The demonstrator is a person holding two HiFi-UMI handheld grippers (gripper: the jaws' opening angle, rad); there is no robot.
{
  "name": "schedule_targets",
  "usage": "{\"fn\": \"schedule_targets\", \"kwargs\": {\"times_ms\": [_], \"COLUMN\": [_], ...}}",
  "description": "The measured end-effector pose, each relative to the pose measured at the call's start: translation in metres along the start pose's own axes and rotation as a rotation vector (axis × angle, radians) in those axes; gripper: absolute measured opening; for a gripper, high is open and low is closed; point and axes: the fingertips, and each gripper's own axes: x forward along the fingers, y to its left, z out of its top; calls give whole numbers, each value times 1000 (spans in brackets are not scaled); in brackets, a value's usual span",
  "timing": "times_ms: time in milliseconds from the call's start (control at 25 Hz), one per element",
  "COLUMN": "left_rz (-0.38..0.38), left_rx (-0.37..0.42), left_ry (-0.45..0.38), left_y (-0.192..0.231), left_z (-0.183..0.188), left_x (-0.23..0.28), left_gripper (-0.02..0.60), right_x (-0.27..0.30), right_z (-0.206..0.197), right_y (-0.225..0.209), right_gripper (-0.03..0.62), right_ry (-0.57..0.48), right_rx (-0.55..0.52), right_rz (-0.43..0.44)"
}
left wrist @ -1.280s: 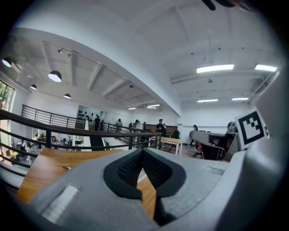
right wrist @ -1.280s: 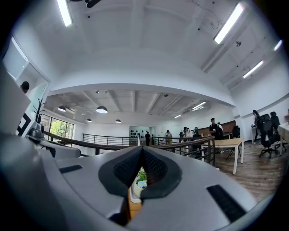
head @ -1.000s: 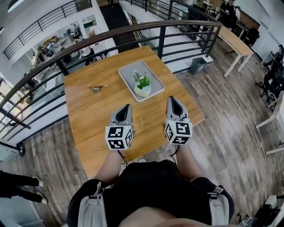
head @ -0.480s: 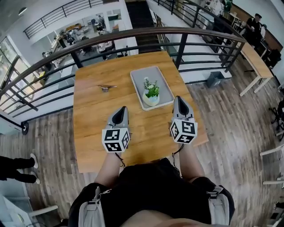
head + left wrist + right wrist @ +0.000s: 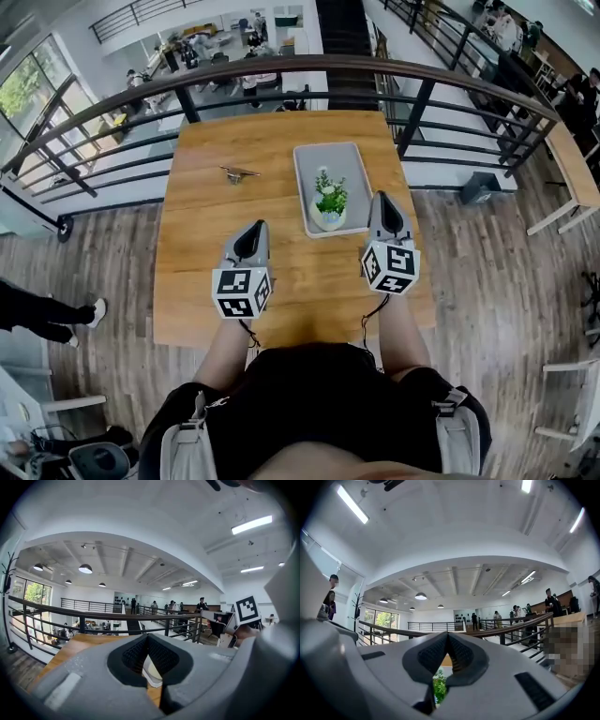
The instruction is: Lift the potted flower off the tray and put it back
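I stand on a wood-floored gallery behind a dark railing [image 5: 281, 66], with a lower hall beyond it and people far off. Against the railing stands a square wooden desk [image 5: 197, 234]. A grey tray [image 5: 352, 161] lies on the desk's right half, its long side running from the far edge towards me. The potted flower [image 5: 329, 206] stands upright at the near end of that tray: a pale round pot with green leaves and small white blooms. To the left of the tray, near the far edge, lies a small metal object [image 5: 240, 172]; I cannot tell what it is.

My left gripper [image 5: 255, 228] is over the middle of the desk, left of the tray and apart from the flower. In the left gripper view its fingers [image 5: 133, 656] are pressed together at the tips with nothing between them, and a pale shape shows through the gap under them.

My right gripper [image 5: 382, 199] points towards the far edge, and in the head view its tip shows just beside the tray's near right corner, close to the pot. In the right gripper view its fingers [image 5: 459, 656] are also closed on nothing, tips meeting, and green leaves show low in the gap below them.
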Motion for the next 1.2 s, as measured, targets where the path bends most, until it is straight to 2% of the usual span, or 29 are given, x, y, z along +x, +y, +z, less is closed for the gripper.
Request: {"fn": "schedule_targets", "kwargs": {"times_ms": [120, 200, 280, 440, 520, 640, 1200], "left_rz": [25, 44, 64, 96, 109, 125, 186], "left_rx": [-2, -6, -9, -15, -18, -21, -25], "left_ry": [6, 12, 18, 23, 27, 36, 75], "left_y": [2, -1, -4, 3, 7, 12, 16], "left_z": [-2, -5, -6, -8, -9, -13, -27], "left_x": [2, 0, -4, -10, -11, -11, -12], "left_gripper": [12, 12, 12, 12, 12, 12, 12], "right_x": [13, 16, 18, 29, 34, 43, 67], "right_z": [-1, 2, 4, 5, 1, -11, -82], "right_y": [-3, -3, 5, 26, 37, 47, 35], "right_gripper": [-2, 13, 188, 466, 541, 578, 578], "right_ry": [-13, -29, -41, -57, -52, -15, 130], "right_rx": [-7, 9, 23, 44, 32, -9, -11], "right_rz": [23, 75, 151, 253, 296, 335, 326]}}
